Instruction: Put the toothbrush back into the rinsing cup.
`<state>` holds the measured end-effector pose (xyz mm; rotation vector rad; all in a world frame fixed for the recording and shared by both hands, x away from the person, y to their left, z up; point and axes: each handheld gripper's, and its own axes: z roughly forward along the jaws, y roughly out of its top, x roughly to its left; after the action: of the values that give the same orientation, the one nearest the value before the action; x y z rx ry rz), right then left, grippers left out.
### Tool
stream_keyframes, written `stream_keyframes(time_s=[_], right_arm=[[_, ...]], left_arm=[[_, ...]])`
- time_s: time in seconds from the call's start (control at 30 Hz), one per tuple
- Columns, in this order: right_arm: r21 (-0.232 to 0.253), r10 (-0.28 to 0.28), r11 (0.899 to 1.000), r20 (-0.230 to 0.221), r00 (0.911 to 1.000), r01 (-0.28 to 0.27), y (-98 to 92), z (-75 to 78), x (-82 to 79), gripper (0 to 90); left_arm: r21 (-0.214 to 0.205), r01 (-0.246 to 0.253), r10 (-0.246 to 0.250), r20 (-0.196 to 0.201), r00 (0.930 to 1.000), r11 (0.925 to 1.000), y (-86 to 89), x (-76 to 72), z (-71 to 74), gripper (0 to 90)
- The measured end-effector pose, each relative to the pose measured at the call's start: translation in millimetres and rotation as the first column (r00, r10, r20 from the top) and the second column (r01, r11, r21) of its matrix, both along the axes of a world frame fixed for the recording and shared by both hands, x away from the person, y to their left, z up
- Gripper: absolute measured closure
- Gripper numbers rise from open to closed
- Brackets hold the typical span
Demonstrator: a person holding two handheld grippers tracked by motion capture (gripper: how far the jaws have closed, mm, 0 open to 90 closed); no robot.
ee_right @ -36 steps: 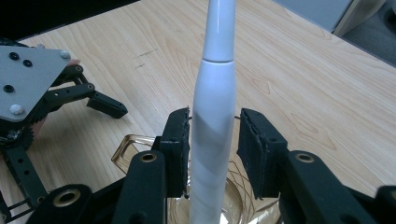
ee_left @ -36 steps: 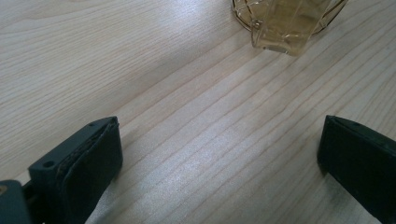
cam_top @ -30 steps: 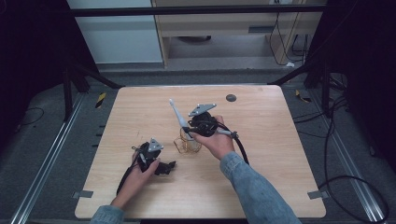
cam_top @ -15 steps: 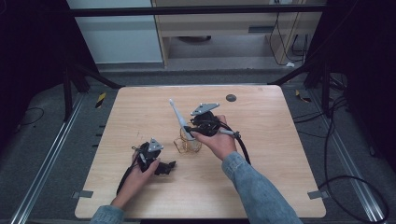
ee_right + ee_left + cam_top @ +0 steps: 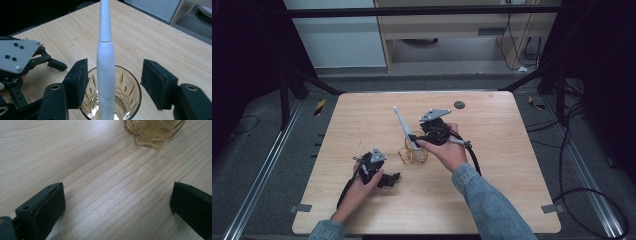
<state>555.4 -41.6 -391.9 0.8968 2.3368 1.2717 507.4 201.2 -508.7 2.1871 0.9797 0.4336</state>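
Fingers [image 5: 77, 82] just opening, clear of toothbrush [image 5: 105, 62]; upright in glass [image 5: 130, 92], tip up.

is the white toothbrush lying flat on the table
No, the white toothbrush stands upright in the glass, between the right tongs' open jaws.

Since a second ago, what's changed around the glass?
The right claw has just been opening, letting go of the white electric toothbrush, which stands in the amber glass between its jaws, untouched. The left claw stays open over the table.
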Motion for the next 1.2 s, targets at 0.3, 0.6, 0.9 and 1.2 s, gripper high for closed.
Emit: stream_keyframes(time_s=[0.3, 0.6, 0.9, 1.2], right_arm=[[0.013, -0.018, 1.0, 0.016, 0.9997, 0.018, -4.1, 3.0, -2.9, 22.5], [-0.041, -0.047, 0.998, 0.061, 0.997, 0.049, -9.0, 3.2, -6.3, 10.8], [-0.025, -0.066, 0.997, 0.078, 0.9948, 0.068, -19.1, 6.3, -8.0, 9.4], [0.002, -0.133, 0.991, 0.091, 0.987, 0.133, -37.1, 3.6, -6.9, 10.5]], left_arm=[[-0.001, 0.0, 0.0, 0.0, 1.0, 1.0, 0.0, 0.0, -0.1, 0.0], [-0.001, 0.0, 0.0, 0.0, 1.0, 1.0, 0.0, 0.0, 0.0, 0.0], [0.0, 0.0, 0.0, 0.001, 1.0, 1.0, 0.0, 0.1, 0.0, 0.0], [-0.002, -0.001, 0.001, 0.0, 1.0, 1.0, 0.0, 0.0, -0.1, 0.0]])
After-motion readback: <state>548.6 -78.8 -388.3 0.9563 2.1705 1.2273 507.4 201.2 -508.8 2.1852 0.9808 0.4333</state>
